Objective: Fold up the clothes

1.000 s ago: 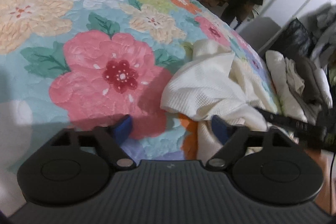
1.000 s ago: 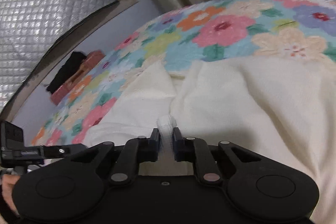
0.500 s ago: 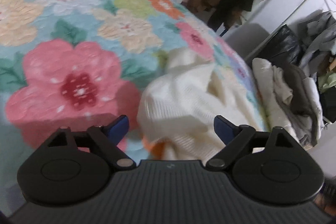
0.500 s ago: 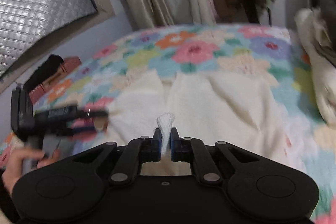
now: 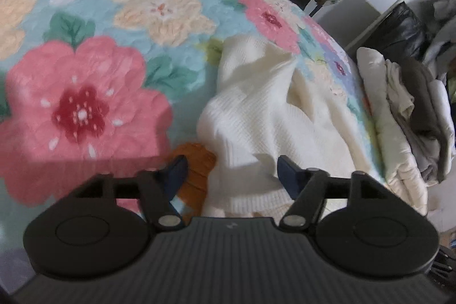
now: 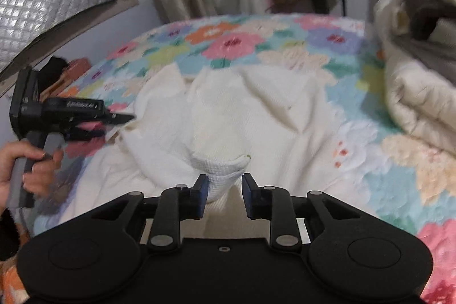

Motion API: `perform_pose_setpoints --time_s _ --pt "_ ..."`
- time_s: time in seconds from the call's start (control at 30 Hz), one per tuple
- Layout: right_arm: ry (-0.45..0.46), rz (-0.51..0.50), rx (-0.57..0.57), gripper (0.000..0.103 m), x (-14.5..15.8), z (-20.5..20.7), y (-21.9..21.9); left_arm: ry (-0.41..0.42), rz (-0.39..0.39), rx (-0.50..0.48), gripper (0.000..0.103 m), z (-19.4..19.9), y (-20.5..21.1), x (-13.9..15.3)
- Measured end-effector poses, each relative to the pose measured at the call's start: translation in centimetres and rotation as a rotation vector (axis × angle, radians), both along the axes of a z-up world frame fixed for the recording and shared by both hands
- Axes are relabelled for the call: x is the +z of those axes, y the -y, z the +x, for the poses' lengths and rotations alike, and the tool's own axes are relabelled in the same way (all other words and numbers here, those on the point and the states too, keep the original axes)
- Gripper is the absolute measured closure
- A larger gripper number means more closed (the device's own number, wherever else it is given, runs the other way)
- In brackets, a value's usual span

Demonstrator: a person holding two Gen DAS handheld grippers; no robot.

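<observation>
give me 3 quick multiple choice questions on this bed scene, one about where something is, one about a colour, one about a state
1. Where does the cream garment lie?
A. on the flowered bedspread
B. on the floor
C. on a hanger

2. What colour is the big flower beside the garment in the left wrist view?
A. pink
B. black
C. all green

3. How is the garment now?
A. neatly folded
B. rumpled and unfolded
C. packed in a bag

Answers
1 A: the bedspread shows on all sides of it.
2 A: pink petals surround a dark red centre.
3 B: it lies in loose creases, with a peak of cloth between the jaws of the right gripper, which are opening.
</observation>
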State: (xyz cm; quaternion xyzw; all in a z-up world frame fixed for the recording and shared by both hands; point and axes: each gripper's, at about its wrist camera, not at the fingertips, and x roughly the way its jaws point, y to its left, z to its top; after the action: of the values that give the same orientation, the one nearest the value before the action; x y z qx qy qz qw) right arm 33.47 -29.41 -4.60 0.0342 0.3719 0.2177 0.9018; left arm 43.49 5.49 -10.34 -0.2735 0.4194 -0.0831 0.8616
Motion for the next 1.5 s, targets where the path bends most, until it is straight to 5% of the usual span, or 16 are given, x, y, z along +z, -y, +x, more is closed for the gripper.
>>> perform_pose_setpoints --time_s 0.03,0.23,0.33,0.5,0.6,0.83,0.87,0.9,0.93,1.2,1.37,1.5 --pt "0.045 -0.013 0.005 0.073 0.9 -0.5 -0.5 0.001 -0.014 -0.018 0.090 0.0 0.0 0.0" --pt "0.258 -0.033 0.173 0.038 2.2 -1.6 -2.6 0.024 0.090 -0.144 0.091 0.9 2.5 4.0" --pt "0.143 -0.001 0.235 0.039 0.3 0.2 -3.0 0.039 0.041 -0.171 0.091 1.8 2.9 6.7" --pt "0.159 0.039 0.221 0.040 0.0 1.2 -3.1 0.078 0.047 -0.219 0.091 3.4 4.6 10.5" --pt "0.136 0.078 0.192 0.041 -1.0 2.0 -2.7 0.071 0.053 -0.248 0.093 4.4 6.3 11.4" --pt "0.125 0.033 0.261 0.042 -1.7 1.1 -4.4 0.072 -0.066 -0.196 0.094 8.0 9.3 11.5" --pt "0.124 0.041 0.269 0.047 -1.8 1.0 -4.5 0.075 -0.057 -0.203 0.094 8.9 10.2 11.8" --pt "0.114 0.037 0.257 0.078 -1.9 1.2 -4.6 0.077 -0.047 -0.212 0.095 9.7 11.2 12.1" --pt "0.103 0.032 0.243 0.095 -2.0 1.4 -4.7 0.079 -0.037 -0.221 0.095 10.5 12.1 12.4" --pt "-0.173 0.325 -0.074 0.096 -3.6 4.2 3.1 0.102 0.128 -0.376 0.096 14.6 21.2 12.3" --pt "-0.204 0.273 -0.174 0.097 -5.1 4.9 5.9 0.064 0.155 -0.363 0.096 16.6 23.9 8.6" --pt "-0.205 0.317 -0.231 0.098 -5.9 5.5 7.5 0.070 0.190 -0.323 0.089 16.2 23.4 8.2"
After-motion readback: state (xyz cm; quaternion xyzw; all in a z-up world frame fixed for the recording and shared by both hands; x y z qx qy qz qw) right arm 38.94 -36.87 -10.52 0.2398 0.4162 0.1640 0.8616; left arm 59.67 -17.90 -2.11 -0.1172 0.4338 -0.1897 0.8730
